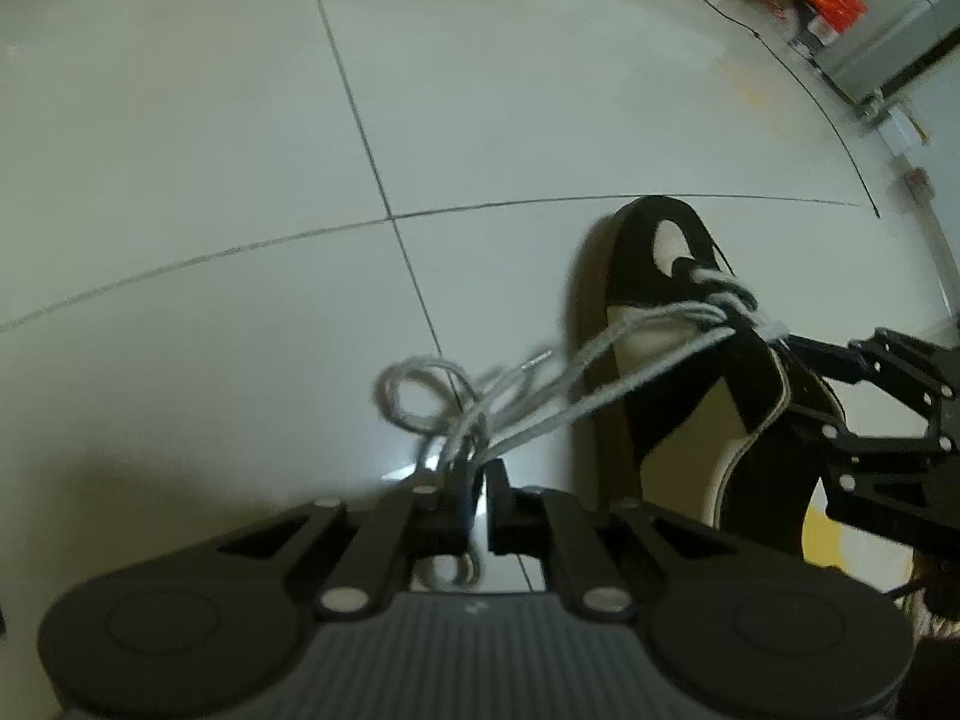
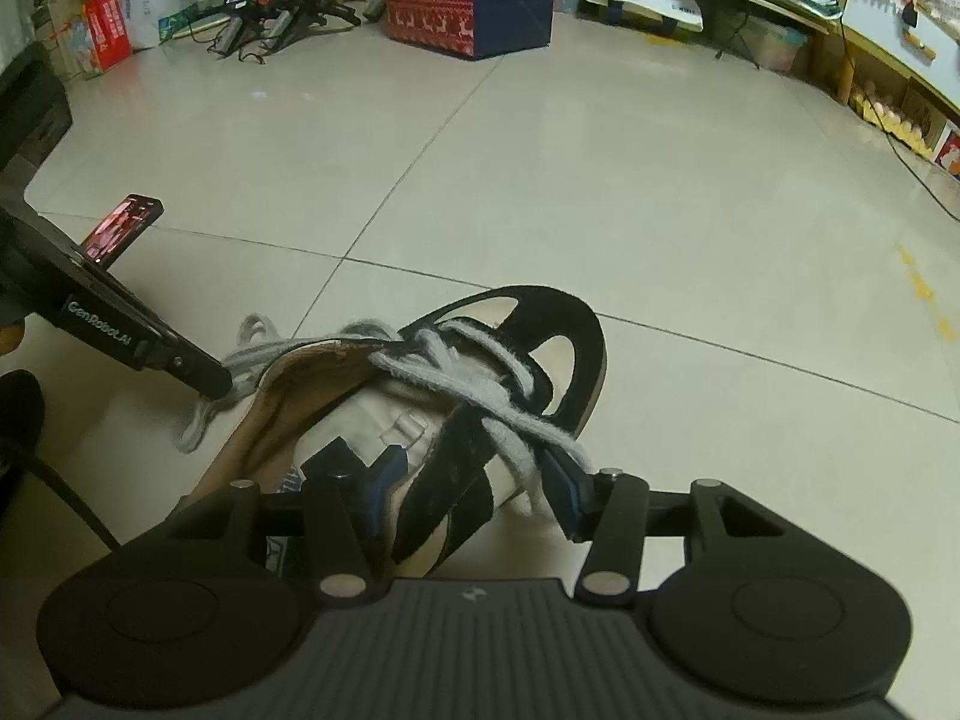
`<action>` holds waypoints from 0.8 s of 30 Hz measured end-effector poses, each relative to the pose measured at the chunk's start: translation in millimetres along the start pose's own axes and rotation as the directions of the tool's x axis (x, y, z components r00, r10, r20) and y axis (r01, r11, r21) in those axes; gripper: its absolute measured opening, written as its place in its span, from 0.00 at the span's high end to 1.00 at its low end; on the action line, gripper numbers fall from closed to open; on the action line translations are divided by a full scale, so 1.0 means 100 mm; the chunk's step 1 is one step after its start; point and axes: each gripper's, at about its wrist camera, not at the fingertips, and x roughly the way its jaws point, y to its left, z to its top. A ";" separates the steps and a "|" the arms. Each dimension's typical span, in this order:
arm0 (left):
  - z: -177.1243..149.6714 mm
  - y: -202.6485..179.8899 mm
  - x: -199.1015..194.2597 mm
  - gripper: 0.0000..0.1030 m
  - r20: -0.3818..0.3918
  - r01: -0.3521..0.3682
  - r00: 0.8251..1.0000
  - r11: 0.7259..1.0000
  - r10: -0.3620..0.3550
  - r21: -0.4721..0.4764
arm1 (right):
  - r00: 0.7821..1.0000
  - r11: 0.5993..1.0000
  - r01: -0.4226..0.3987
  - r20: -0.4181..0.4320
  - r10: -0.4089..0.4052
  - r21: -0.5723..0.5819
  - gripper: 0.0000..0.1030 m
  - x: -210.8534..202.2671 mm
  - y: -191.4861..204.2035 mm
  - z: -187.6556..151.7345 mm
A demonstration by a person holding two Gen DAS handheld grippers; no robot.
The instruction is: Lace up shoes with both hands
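Lying on the pale tiled floor (image 2: pixel 600 192), the shoe (image 2: pixel 420 408) is black and cream, with a black toe band, cream panels and a tan lining at its open collar. In the right wrist view it fills the lower middle of the frame, toe toward the upper right; in the left wrist view it sits at the middle right, toe pointing up the frame. Fuzzy grey laces (image 2: pixel 480 396) cross over its tongue in thick strands. From the eyelets two strands run down-left to the left tool (image 1: pixel 478 489), where they bunch into blurred loops above it.

The left tool's jaws stand narrowly apart, lace strands passing between them; whether the pads press on the lace cannot be told. The right tool (image 2: pixel 477 483) is spread wide, one finger over the shoe's opening, the other beside the lace end at the shoe's right side, pinching nothing that can be made out.

The lace loops are smeared by motion. The shoe's heel is hidden behind the right tool's body, and in the left wrist view the right tool's linkage is cut off by the right edge.
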 end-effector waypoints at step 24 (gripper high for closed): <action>0.20 -0.68 -0.07 0.98 0.113 0.035 0.990 0.913 -0.088 0.407 | 1.000 0.999 0.012 -0.017 -0.012 0.033 0.49 0.03 0.00 0.00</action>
